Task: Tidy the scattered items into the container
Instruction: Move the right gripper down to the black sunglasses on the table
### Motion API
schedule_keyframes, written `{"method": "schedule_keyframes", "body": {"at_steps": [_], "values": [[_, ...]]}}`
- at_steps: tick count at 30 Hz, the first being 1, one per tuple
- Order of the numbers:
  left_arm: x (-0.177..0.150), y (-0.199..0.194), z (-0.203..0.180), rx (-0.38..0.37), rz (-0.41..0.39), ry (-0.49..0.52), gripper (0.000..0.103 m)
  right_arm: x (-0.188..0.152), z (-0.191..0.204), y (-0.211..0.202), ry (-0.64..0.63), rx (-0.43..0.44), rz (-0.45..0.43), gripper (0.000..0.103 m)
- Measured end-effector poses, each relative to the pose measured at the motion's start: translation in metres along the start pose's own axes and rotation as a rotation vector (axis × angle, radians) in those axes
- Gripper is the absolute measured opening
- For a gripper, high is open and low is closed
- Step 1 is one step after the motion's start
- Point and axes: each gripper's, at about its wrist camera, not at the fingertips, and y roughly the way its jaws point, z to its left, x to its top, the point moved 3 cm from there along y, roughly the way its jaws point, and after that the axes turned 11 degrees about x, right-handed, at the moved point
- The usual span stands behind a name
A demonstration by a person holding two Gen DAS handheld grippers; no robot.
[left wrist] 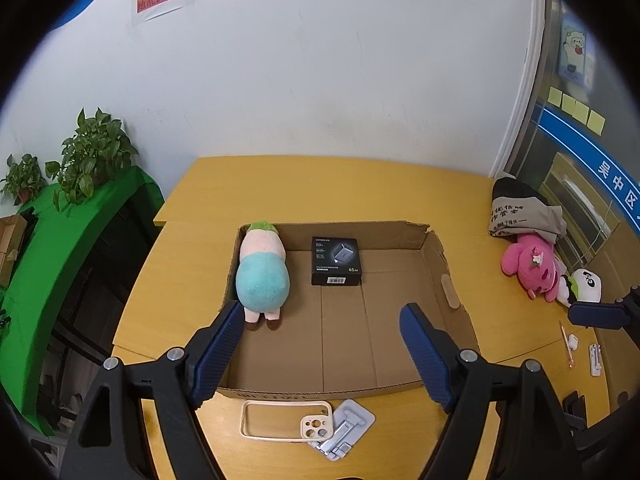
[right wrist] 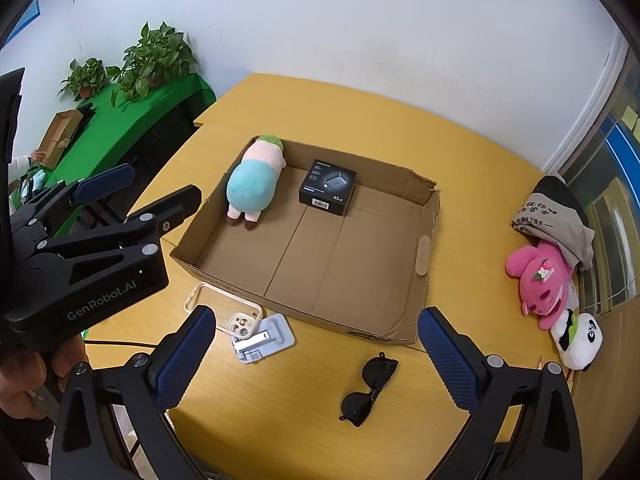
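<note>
- My left gripper hangs with jaws wide and nothing between them, tilted down over the near wall of the cardboard box
- My right gripper is wide too, empty, over the bare table just outside the box's near wall
- Nearest to the left jaws: the cream phone case, just outside the near wall and below the left gripper, long axis running along that wall; the white folding stand touches its right end
- Nearest to the right jaws: the black sunglasses, between and slightly ahead of the pads, folded, long axis slanting from near-left to far-right; I judge this the right hand's natural pick
- Case and stand lie left of the right gripper, so I would leave those to the left hand
- Already in the box, two things: one blue-and-pink plush against the left wall, one black charger carton near the far wall
- Still out near the table's right edge: one pink plush, one panda plush, one folded cloth bag behind them; well apart from both grippers, right hand nearer
- Near the right edge in the left view: one thin pen, one small white stick-like item, one small white case beside the pen, too small to identify
- Count outside: nine or so; inside: two
</note>
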Motion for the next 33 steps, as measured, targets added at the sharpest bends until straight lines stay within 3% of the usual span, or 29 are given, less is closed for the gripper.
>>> {"method": "schedule_keyframes", "body": {"at_steps": [10, 16, 19, 23, 27, 33], "values": [[-0.008, 0.02, -0.018, -0.029, 0.073, 0.011, 0.08, -0.003, -0.02, 0.009, 0.019, 0.009, 0.017, 0.102], [-0.033, 0.05, -0.039, -0.081, 0.177, 0.041, 0.08, -0.021, -0.044, 0.023, 0.065, 0.027, 0.028, 0.102], [-0.061, 0.075, -0.049, -0.1, 0.27, 0.068, 0.08, -0.053, -0.071, 0.055, 0.119, 0.043, 0.048, 0.102], [-0.106, 0.105, -0.065, -0.153, 0.401, 0.114, 0.079, -0.127, -0.125, 0.125, 0.258, 0.021, 0.169, 0.102], [-0.149, 0.131, -0.079, -0.199, 0.511, 0.141, 0.079, -0.192, -0.154, 0.174, 0.355, 0.022, 0.277, 0.101], [-0.192, 0.155, -0.105, -0.258, 0.612, 0.169, 0.078, -0.233, -0.167, 0.203, 0.479, 0.086, 0.258, 0.1]]}}
